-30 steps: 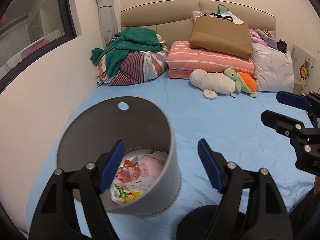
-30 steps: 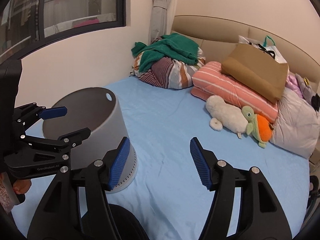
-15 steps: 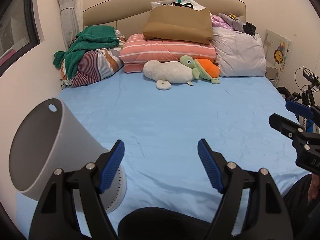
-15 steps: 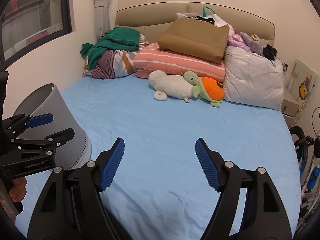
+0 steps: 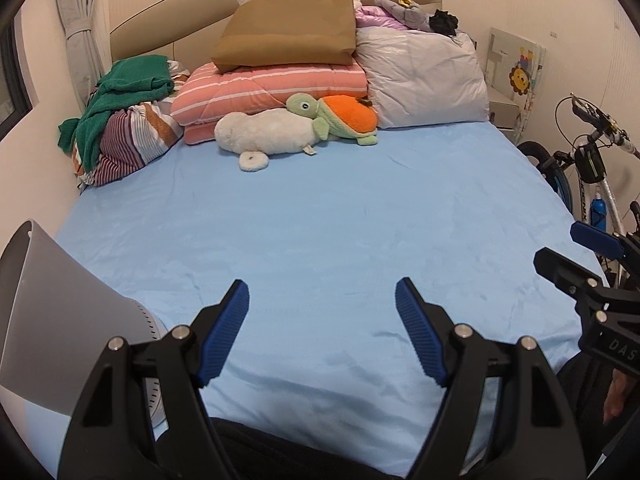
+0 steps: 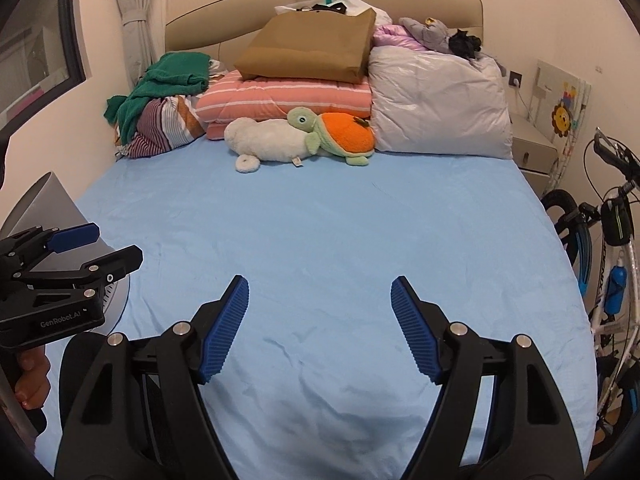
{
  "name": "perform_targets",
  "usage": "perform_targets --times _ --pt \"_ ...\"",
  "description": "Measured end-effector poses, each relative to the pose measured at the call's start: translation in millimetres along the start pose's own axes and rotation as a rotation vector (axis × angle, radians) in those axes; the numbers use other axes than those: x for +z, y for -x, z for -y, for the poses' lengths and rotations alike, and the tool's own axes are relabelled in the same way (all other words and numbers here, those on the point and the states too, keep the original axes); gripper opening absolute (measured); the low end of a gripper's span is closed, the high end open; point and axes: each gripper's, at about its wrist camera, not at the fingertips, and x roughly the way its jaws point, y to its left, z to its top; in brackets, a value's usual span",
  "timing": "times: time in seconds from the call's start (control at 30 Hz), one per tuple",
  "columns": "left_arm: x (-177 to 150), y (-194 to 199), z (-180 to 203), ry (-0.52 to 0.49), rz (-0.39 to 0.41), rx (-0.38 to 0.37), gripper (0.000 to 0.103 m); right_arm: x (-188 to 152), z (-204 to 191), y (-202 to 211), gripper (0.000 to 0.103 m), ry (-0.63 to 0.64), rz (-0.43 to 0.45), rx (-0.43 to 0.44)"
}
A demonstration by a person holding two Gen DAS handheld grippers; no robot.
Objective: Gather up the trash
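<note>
Nearest to us, both tools hang over the bare blue sheet: our left gripper stands wide with nothing between its two blue pads, and our right gripper is spread just as wide, its jaws having just been opening, also with nothing between them. At our left side one grey bin stands on the sheet, just beside the left gripper; we see only its outer wall, so we cannot tell what lies inside, and we see no loose trash on the sheet. Farther off, at the head of the bed, we count two soft toys touching each other, one white plush and one green turtle with an orange shell. Behind them lies one striped pink quilt with one brown paper bag resting on top. To its left sits one striped bundle with one green garment draped over it, and to its right one pale pillow. Beyond the bed's right edge stands one bicycle, and one curtain hangs in the far left corner
</note>
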Motion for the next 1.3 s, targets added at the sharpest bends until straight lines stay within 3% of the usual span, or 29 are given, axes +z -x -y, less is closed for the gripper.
perform_targets --times 0.47,1.3 --pt "4.9 -23.0 36.2 -0.04 -0.04 -0.038 0.076 -15.3 48.7 -6.6 0.071 -0.096 -0.02 -0.044" --pt "2.2 -33.1 29.0 -0.017 -0.062 -0.042 0.076 -13.9 46.1 -12.7 0.071 -0.08 -0.026 -0.054"
